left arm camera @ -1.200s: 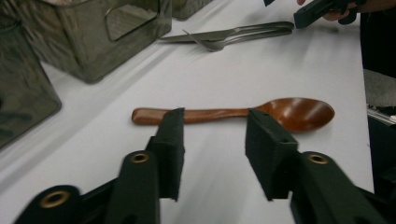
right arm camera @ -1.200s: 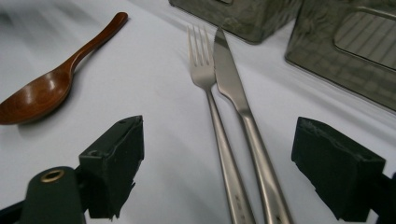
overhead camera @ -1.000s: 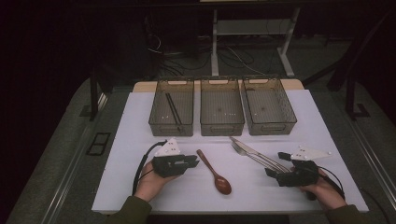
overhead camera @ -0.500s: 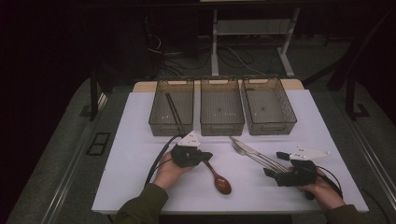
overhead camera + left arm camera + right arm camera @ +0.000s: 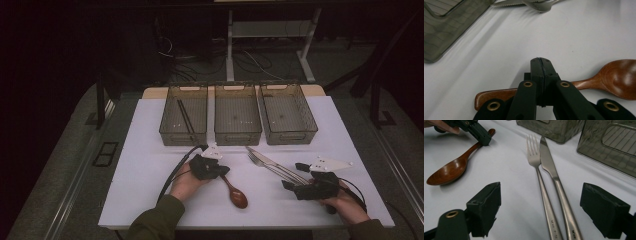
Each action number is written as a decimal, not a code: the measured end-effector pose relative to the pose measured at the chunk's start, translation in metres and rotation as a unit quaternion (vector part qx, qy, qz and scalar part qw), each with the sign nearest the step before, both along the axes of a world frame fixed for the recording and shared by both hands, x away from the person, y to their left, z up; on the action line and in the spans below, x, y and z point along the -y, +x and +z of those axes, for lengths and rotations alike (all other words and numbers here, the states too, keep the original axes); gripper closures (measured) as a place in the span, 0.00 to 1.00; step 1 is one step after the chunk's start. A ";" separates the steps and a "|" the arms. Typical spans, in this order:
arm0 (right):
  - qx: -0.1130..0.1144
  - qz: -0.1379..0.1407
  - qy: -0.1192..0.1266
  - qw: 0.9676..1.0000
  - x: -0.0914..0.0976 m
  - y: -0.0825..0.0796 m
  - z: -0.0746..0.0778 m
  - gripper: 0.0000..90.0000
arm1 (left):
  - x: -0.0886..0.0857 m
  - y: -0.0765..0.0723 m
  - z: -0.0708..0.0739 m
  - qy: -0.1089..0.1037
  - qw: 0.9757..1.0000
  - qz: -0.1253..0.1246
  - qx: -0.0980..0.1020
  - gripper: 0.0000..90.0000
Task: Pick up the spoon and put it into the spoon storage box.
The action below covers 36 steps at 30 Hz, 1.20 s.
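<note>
A wooden spoon (image 5: 236,192) lies on the white table, bowl toward the front edge. My left gripper (image 5: 222,171) is shut, its closed tips set down on the spoon's handle (image 5: 499,95), which runs crosswise under them; nothing sits between the pads. The right gripper view has the same tips (image 5: 484,141) on the handle near its far end. A steel fork (image 5: 541,182) and knife (image 5: 554,177) lie side by side right of the spoon. My right gripper (image 5: 294,176) stands open at their handle ends, one jaw on each side of the pair, touching neither.
Three clear plastic trays (image 5: 237,136) stand in a row behind the cutlery. The left tray (image 5: 170,132) holds black chopsticks (image 5: 184,116). The other two look bare. The table's front edge runs just below both hands.
My left hand has moved right and a little down, from the table left of the spoon onto its handle. The right hand and the cutlery have kept still.
</note>
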State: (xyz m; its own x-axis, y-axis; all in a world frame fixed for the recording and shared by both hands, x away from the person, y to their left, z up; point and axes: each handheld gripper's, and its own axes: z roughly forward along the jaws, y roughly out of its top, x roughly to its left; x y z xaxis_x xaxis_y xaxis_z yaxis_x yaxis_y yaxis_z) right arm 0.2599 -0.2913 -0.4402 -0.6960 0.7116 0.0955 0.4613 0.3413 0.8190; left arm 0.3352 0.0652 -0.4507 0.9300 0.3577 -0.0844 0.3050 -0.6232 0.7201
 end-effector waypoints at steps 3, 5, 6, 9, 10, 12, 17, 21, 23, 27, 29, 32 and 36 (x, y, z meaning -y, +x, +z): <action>0.000 0.000 0.000 1.000 0.000 0.000 0.000 0.18 | -0.001 -0.001 0.001 0.005 1.000 -0.002 0.002 0.99; 0.000 0.000 0.000 1.000 0.000 0.000 0.000 0.18 | -0.003 -0.001 0.002 0.011 1.000 -0.004 0.000 0.99; 0.001 0.001 0.000 1.000 0.000 0.000 0.000 0.18 | -0.003 -0.002 0.002 0.012 1.000 -0.004 0.000 0.99; 0.000 0.000 0.000 1.000 0.000 0.000 0.000 0.18 | -0.006 -0.003 0.003 0.018 1.000 -0.004 -0.001 0.99; 0.000 0.000 0.000 1.000 0.000 0.000 0.000 0.18 | -0.006 -0.003 0.003 0.017 1.000 -0.003 -0.001 0.99; 0.000 0.000 0.000 1.000 0.001 0.000 0.001 0.18 | -0.008 -0.004 0.003 0.022 1.000 -0.004 -0.002 0.99; 0.000 0.000 0.000 1.000 0.001 0.000 0.001 0.18 | -0.013 -0.008 0.004 0.023 1.000 -0.003 -0.008 0.99; 0.000 0.000 0.000 1.000 0.001 0.000 0.001 0.18 | -0.018 -0.013 0.005 0.026 1.000 -0.005 -0.011 0.99; 0.000 0.000 0.000 1.000 0.001 0.000 0.001 0.18 | -0.021 -0.015 0.005 0.030 0.999 -0.006 -0.014 0.99; 0.001 -0.001 0.000 1.000 0.001 0.000 0.001 0.18 | -0.026 -0.021 0.006 0.029 0.999 -0.006 -0.022 0.99; 0.002 -0.001 0.000 1.000 0.001 0.000 0.001 0.18 | -0.028 -0.024 0.006 0.029 0.999 -0.006 -0.025 0.99; 0.001 -0.002 0.000 1.000 0.001 0.000 0.001 0.18 | -0.031 -0.027 0.006 0.029 0.999 -0.010 -0.026 0.99; 0.002 -0.002 0.000 1.000 0.001 0.000 0.001 0.18 | -0.035 -0.032 0.007 0.030 0.999 -0.008 -0.032 0.99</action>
State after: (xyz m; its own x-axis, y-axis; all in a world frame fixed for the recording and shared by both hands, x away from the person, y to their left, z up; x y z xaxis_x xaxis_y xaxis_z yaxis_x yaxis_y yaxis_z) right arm 0.2594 -0.2926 -0.4394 -0.6940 0.7139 0.0938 0.4598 0.3391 0.8207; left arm 0.3031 0.1006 -0.4441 0.9290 0.3490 -0.1232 0.3391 -0.6694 0.6610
